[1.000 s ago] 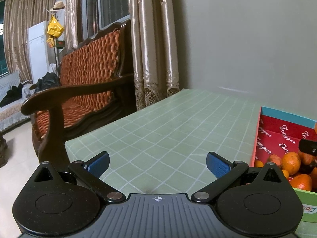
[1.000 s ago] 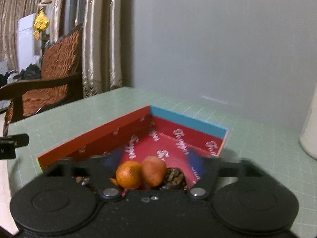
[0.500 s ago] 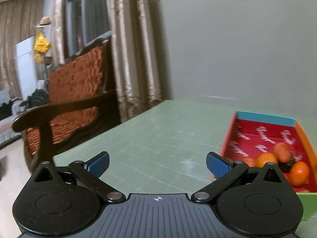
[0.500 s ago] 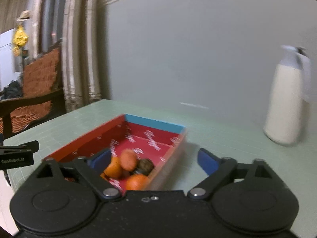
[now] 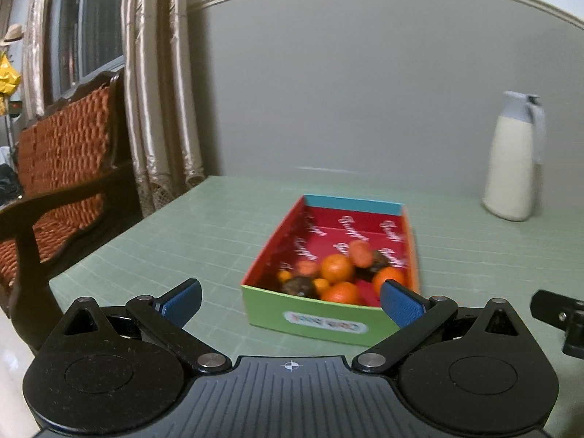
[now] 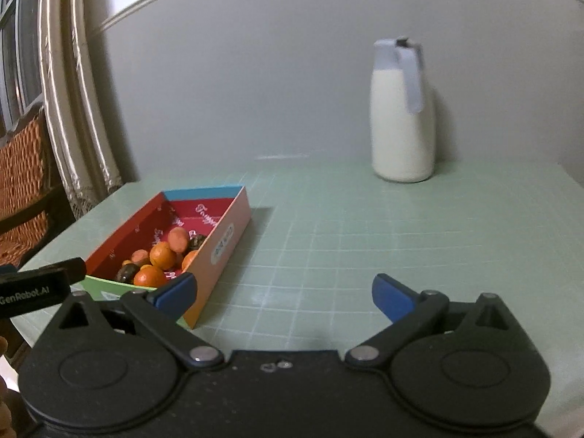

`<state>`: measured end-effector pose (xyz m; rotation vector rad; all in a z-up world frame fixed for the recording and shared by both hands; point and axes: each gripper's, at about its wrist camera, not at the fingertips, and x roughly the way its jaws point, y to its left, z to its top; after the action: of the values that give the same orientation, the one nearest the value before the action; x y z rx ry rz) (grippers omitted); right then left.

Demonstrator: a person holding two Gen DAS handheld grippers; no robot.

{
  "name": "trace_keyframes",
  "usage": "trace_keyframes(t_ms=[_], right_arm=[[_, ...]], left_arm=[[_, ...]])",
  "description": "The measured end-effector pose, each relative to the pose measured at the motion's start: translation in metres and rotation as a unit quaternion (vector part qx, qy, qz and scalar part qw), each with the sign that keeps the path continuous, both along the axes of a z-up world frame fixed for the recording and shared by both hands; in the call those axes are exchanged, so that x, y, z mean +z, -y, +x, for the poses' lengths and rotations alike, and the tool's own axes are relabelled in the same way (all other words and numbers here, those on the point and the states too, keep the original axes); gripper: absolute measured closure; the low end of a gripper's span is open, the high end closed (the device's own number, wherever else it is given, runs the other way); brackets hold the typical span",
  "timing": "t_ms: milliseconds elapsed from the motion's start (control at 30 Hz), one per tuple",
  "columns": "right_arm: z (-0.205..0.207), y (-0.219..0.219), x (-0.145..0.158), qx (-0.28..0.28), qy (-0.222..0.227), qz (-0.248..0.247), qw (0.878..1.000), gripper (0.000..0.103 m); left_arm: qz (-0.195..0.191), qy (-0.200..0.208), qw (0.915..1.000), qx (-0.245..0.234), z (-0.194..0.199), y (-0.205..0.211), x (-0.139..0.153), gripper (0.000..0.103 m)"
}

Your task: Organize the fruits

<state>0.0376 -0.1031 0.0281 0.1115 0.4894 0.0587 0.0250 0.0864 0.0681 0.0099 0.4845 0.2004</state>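
A cardboard box (image 5: 310, 317) with a red inside and a green front wall sits on the green gridded table (image 5: 204, 233). It holds several oranges (image 5: 336, 266) and a few dark round fruits (image 5: 297, 285). My left gripper (image 5: 292, 303) is open and empty, just in front of the box's near wall. In the right wrist view the box (image 6: 222, 244) is at the left with the oranges (image 6: 162, 255) inside. My right gripper (image 6: 283, 294) is open and empty, to the right of the box over bare table.
A white thermos jug (image 6: 401, 109) stands at the back of the table near the wall; it also shows in the left wrist view (image 5: 513, 157). A wooden armchair (image 5: 54, 168) and curtains (image 5: 157, 84) stand left of the table's edge.
Both grippers have swung to the right and drawn back from the box. The right gripper, earlier over the fruit, now sits beside the box; the box has come to the middle of the left view.
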Motion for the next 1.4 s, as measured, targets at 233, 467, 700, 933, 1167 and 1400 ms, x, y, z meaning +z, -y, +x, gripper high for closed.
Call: trace_keyframes(t_ms=[233, 467, 700, 933, 1167, 1400], right_arm=[[-0.038, -0.002, 0.022, -0.003, 0.030, -0.011, 0.999, 0.000], [-0.048, -0.012, 0.033, 0.014, 0.046, -0.022, 0.999, 0.000], [-0.045, -0.015, 0.030, 0.016, 0.040, -0.024, 0.999, 0.000], [-0.044, -0.017, 0.029, 0.017, 0.038, -0.025, 0.999, 0.000], [-0.044, -0.018, 0.027, 0.018, 0.037, -0.027, 0.999, 0.000], [-0.044, -0.020, 0.027, 0.018, 0.037, -0.030, 0.999, 0.000]], left_arm=[[-0.020, 0.021, 0.9995, -0.009, -0.043, -0.002, 0.028, 0.000], [-0.014, 0.026, 0.9993, -0.023, -0.049, -0.001, 0.039, 0.000], [-0.008, 0.019, 0.9993, -0.032, -0.046, 0.003, 0.034, 0.000], [-0.007, 0.015, 0.9991, -0.040, -0.044, 0.006, 0.031, 0.000], [-0.009, 0.006, 0.9990, -0.044, -0.041, 0.006, 0.029, 0.000], [-0.004, 0.004, 0.9989, -0.047, -0.039, 0.006, 0.028, 0.000]])
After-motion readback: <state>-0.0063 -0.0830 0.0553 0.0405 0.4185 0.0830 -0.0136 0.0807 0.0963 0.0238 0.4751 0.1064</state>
